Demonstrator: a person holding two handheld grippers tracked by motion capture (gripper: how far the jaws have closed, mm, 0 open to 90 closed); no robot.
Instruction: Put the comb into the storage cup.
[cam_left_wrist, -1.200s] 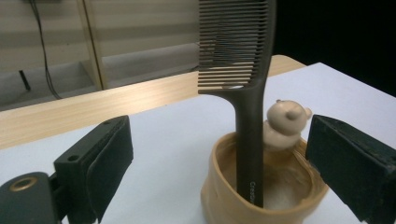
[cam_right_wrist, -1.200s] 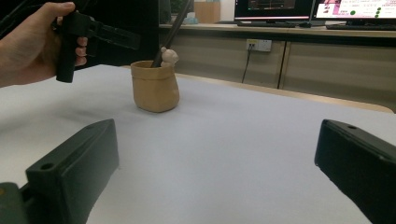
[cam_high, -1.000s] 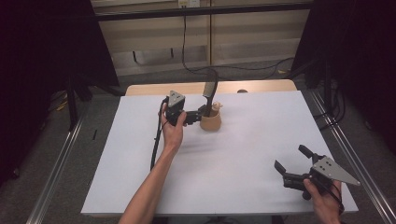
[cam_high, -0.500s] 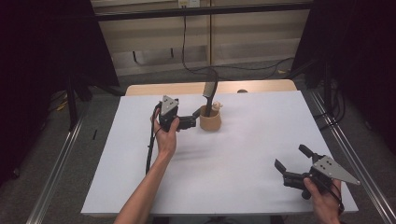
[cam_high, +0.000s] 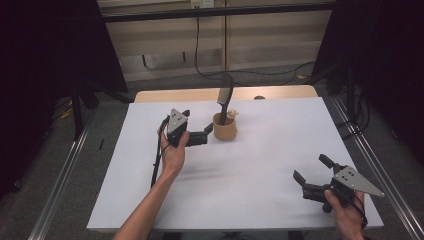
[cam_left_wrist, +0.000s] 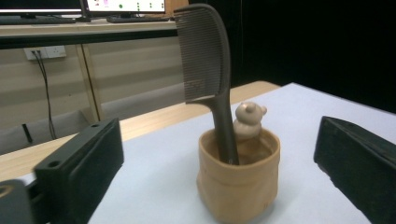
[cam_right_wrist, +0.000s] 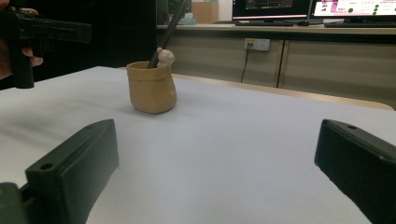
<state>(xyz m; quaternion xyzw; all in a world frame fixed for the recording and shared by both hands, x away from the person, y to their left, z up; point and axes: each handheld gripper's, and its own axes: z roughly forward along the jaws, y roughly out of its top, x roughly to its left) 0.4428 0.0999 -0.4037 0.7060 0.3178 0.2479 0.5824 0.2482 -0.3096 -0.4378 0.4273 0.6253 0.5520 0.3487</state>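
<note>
Comb (cam_left_wrist: 205, 56) stands upright in the tan cup (cam_left_wrist: 239, 179), handle down and teeth up, beside a small bear figure (cam_left_wrist: 248, 120) that peeks over the rim. The cup sits toward the far middle of the white desk (cam_high: 250, 165). I have my left tongs (cam_high: 209, 131) just beside the cup, jaws spread wide and holding nothing; in the left gripper view the cup sits between them but neither jaw touches it. My right tongs (cam_high: 312, 173) are well apart from it, near the desk's front right corner, jaws also wide and empty. As I judge it, the comb looks seated where it belongs, so little is left unless the cup itself needs moving.
</note>
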